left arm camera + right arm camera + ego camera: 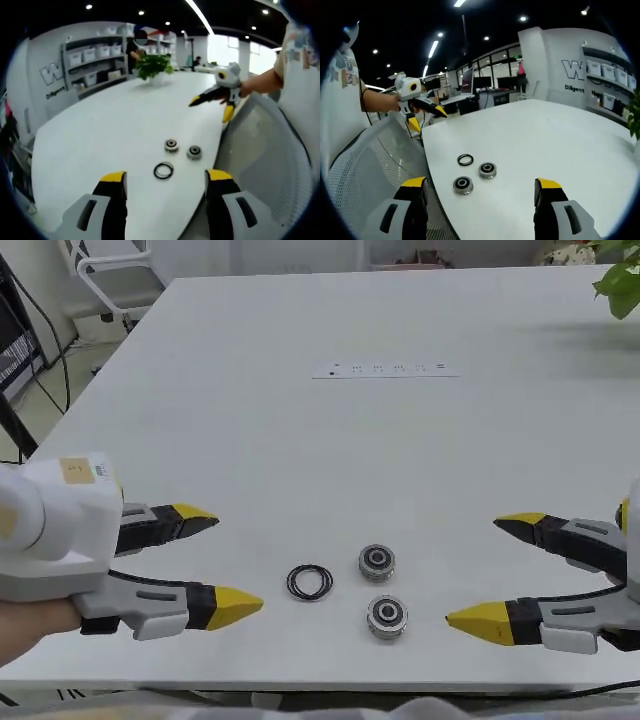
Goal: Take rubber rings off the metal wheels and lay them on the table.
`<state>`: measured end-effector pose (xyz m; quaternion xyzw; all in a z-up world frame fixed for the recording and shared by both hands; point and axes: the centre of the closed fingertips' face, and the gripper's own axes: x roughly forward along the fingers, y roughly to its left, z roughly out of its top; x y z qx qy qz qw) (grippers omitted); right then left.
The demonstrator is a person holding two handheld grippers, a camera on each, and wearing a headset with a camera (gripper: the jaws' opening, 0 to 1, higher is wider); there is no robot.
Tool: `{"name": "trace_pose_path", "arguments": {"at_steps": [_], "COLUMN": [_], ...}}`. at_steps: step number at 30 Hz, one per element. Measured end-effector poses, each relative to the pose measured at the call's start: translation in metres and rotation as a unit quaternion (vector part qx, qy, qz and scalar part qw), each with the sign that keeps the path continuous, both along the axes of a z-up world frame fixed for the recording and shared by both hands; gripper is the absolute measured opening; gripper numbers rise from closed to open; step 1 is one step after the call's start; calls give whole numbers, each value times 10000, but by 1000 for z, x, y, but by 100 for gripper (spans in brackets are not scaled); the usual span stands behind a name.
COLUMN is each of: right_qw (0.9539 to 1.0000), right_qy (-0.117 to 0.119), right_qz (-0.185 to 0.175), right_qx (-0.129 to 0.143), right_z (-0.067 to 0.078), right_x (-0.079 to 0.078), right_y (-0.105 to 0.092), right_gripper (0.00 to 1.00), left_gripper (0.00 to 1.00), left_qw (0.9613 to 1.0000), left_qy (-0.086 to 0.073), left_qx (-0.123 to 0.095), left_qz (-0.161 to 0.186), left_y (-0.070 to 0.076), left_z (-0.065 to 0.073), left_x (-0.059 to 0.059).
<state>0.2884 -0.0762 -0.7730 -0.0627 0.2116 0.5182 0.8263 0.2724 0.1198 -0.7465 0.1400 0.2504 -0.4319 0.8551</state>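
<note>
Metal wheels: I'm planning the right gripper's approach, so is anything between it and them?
Nothing visible. Only bare table lies between the right gripper and the metal wheels. The black rubber rings lie beyond the wheels, toward the left gripper.

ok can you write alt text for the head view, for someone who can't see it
Two small round metal wheels sit near the front edge of a white table, with thin black rubber rings lying flat just left of them. The open yellow-tipped left gripper and right gripper hover either side, touching nothing.
</note>
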Motion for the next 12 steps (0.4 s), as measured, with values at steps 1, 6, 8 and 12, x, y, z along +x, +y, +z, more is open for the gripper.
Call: {"name": "trace_pose_path", "arguments": {"at_steps": [1, 6, 8, 12], "right_qw": [10000, 10000, 9999, 9999], "right_qy": [-8, -43, -56, -57], "right_qz": [-2, -42, -34, -55], "right_qx": [-16, -46, -85, -84], "right_z": [0, 1, 0, 1], "right_x": [0, -2, -3, -4], "right_y": [-1, -6, -7, -9], "right_gripper": [87, 88, 88, 88], "left_gripper": [64, 64, 64, 64], "left_qw": [10000, 10000, 10000, 10000], "left_qy": [-3, 1, 2, 2], "left_qx": [3, 18, 17, 29], "left_qz": [0, -14, -12, -9], "left_y": [0, 0, 0, 1], "left_z": [0, 0, 0, 0], "left_x": [0, -3, -3, -4]}}
